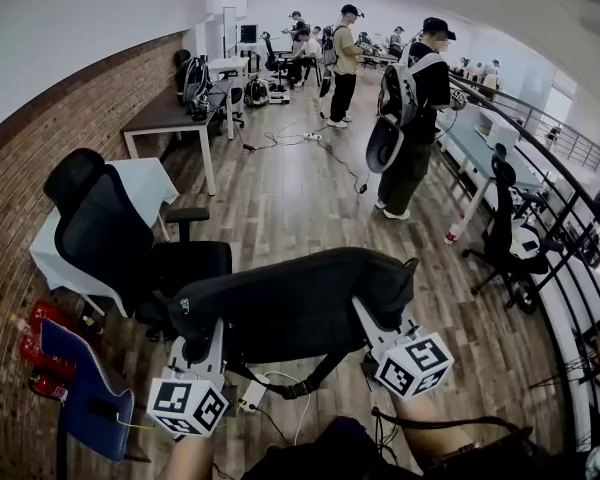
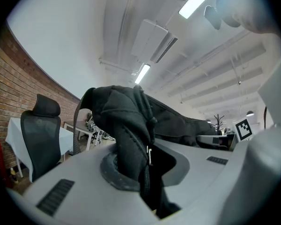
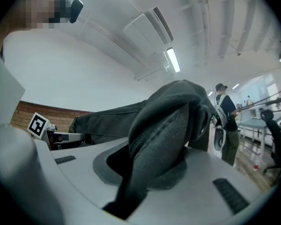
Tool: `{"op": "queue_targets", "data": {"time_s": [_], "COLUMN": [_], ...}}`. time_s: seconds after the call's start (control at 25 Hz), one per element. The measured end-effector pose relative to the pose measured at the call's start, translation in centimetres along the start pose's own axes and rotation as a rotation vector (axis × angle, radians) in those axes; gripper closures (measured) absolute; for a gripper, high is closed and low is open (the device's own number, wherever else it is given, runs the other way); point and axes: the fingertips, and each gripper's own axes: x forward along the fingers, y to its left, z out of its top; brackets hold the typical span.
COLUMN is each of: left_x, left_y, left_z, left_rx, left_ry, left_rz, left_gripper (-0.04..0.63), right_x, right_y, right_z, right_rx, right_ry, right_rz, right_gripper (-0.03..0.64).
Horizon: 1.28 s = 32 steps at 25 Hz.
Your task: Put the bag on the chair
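Observation:
A long black bag [image 1: 295, 303] hangs in the air in front of me, stretched between my two grippers. My left gripper [image 1: 202, 346] is shut on the bag's left end, and black fabric [image 2: 131, 139] is bunched between its jaws. My right gripper [image 1: 372, 326] is shut on the bag's right end [image 3: 168, 135], with the cloth folded in its jaws. The black office chair [image 1: 130, 243] stands just left of the bag and behind it, its seat [image 1: 195, 268] partly hidden by the bag. In the left gripper view the chair's back [image 2: 40, 135] shows at the left.
A white-covered table [image 1: 145, 183] stands behind the chair by the brick wall. A blue bag [image 1: 85, 388] and red items [image 1: 35, 353] lie on the floor at the left. A cable and power strip [image 1: 255, 396] lie below the bag. People stand further back [image 1: 415, 118]; another chair [image 1: 505, 233] stands right.

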Motion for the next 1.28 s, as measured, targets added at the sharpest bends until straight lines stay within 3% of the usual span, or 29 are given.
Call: {"op": "queue_targets", "data": {"time_s": [0.2, 0.48, 1.28], "left_x": [0.5, 4.0, 20.2], "left_y": [0.9, 2.2, 3.4], "left_z": [0.0, 0.2, -2.0], "left_rx": [-0.006, 0.012, 0.028], "left_ry": [0.007, -0.008, -0.005], "left_rz": [-0.008, 0.043, 0.174], "left_gripper": [0.543, 0.543, 0.543], "right_x": [1.3, 5.1, 18.5], "right_y": [0.0, -2.3, -16.1], "right_z": [-0.2, 0.3, 1.0], "right_rx": [0.011, 0.004, 0.029], "right_ry": [0.014, -0.004, 0.023], "right_rz": [0.003, 0.058, 0.19], "right_gripper": [0.541, 0.541, 0.541]}}
